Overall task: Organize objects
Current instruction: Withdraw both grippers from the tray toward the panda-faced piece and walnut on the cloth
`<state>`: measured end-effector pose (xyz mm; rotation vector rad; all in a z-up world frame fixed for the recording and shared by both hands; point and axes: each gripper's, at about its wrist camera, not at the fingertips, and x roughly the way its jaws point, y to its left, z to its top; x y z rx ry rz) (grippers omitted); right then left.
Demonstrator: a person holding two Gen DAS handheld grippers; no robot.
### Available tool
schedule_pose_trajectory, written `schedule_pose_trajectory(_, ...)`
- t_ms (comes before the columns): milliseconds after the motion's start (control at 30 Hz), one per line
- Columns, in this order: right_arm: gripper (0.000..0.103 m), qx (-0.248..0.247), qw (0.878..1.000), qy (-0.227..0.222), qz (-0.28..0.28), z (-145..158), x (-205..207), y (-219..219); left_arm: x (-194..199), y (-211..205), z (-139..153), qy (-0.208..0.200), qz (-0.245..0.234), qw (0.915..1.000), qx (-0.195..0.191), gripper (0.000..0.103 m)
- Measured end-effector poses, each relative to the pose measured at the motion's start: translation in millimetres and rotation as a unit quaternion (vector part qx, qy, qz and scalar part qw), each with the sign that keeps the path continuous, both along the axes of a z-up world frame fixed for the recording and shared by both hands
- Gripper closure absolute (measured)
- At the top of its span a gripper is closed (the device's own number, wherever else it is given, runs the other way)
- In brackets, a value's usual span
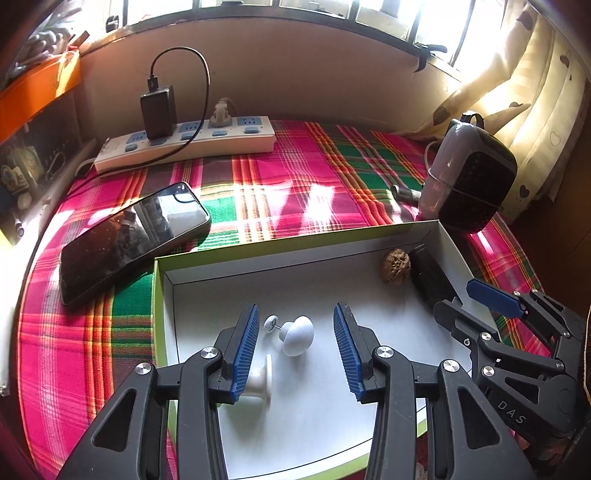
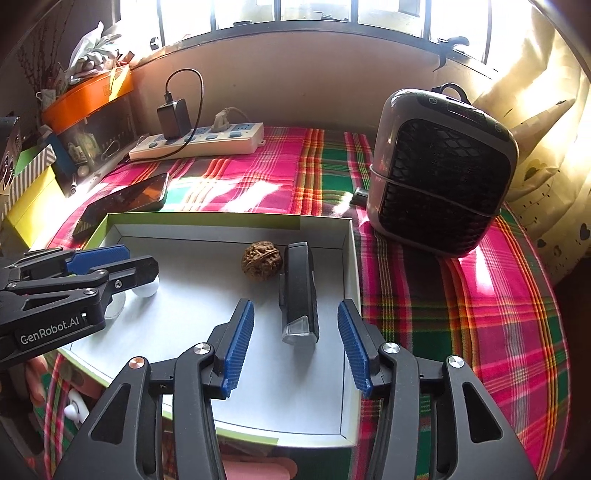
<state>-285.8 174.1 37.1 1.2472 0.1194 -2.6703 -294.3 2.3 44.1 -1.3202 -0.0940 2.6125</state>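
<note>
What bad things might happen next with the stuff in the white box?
1. The walnut lies loose beside the black light; a nudge might send it rolling.
2. The left gripper, jaws open, straddles the white knob; closing off-centre could flick it away.
3. The right gripper, jaws open around the black light, sits near the box wall and might bump it.

Strong daylight pours through the window (image 1: 332, 11) behind the plaid cloth (image 1: 295, 177), blowing out the panes and throwing glaring patches across the cloth. Fisheye bending curves the edges; corners darken. The foreground stays sharp.
</note>
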Motion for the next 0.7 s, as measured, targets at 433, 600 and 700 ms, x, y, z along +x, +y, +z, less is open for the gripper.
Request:
schedule_pose_trajectory(433, 0.054, -0.011, 1.0, 0.016, -0.004, 12.2, 27.0, 5.7, 41.2, -10.7, 18.3, 0.03, 0.008, 0.9995, 0.001, 0.062)
schedule_pose_trajectory(600, 0.054, -0.017, 1.0, 0.022, -0.007, 16.4, 40.9, 9.1, 57.0, -15.0, 21.8, 0.036, 0.012, 0.9993, 0.002, 0.062)
schedule_pose_trajectory(700, 0.054, -0.019, 0.999, 0.026, -0.007, 18.6, 47.8, 9.9, 66.9, -16.8, 23.7, 0.04, 0.011, 0.9991, 0.003, 0.062)
